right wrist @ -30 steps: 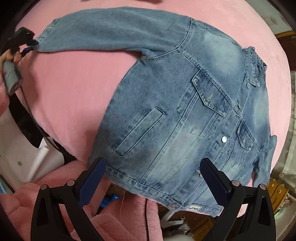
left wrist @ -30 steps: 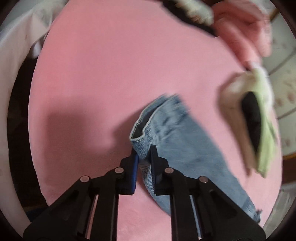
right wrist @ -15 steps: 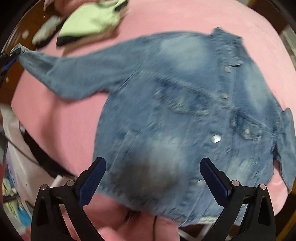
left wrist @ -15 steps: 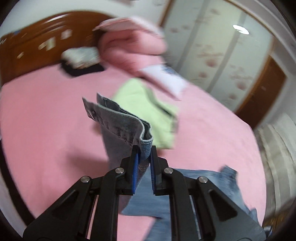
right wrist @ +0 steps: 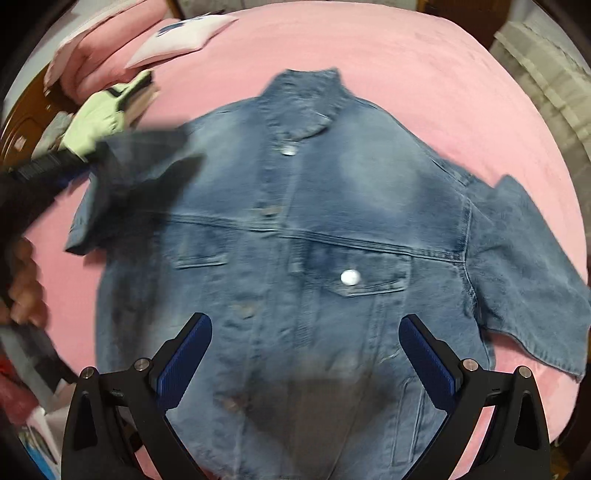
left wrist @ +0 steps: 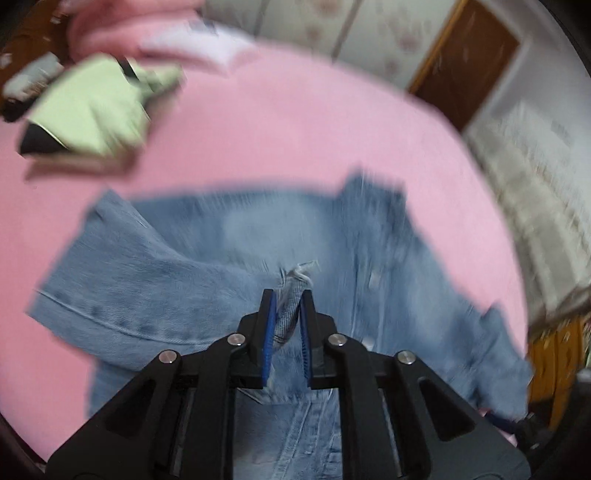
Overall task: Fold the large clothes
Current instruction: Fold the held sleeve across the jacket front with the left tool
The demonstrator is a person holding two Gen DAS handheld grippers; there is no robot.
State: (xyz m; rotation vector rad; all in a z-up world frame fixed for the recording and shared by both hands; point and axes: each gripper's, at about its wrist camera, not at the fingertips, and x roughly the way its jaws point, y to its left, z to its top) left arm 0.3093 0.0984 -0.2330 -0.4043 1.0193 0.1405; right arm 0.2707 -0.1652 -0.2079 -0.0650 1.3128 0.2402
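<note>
A blue denim jacket (right wrist: pixel 332 206) lies front up and buttoned on the pink bed (right wrist: pixel 443 74), collar at the far side. My left gripper (left wrist: pixel 287 295) hangs over the jacket's chest (left wrist: pixel 221 236) with the frayed sleeve cuff (left wrist: pixel 291 284) between its blue pads; its jaws are opening. That sleeve (right wrist: pixel 140 162) is drawn in across the jacket's left shoulder. In the right wrist view the left gripper's black body (right wrist: pixel 44 166) shows at the left edge. My right gripper (right wrist: pixel 306 319) stands wide open above the jacket's lower front, holding nothing.
A folded pale green garment (left wrist: pixel 92 107) lies at the far left of the bed, with pink pillows (right wrist: pixel 103 55) and a white pillow (right wrist: pixel 181 35) behind it. A hand (right wrist: pixel 22 291) shows at the left edge. A wooden door (left wrist: pixel 465 62) stands beyond the bed.
My left gripper has swung the sleeve cuff from the far side of the bed over the jacket's front. The right gripper has shifted over the jacket's middle and stays open.
</note>
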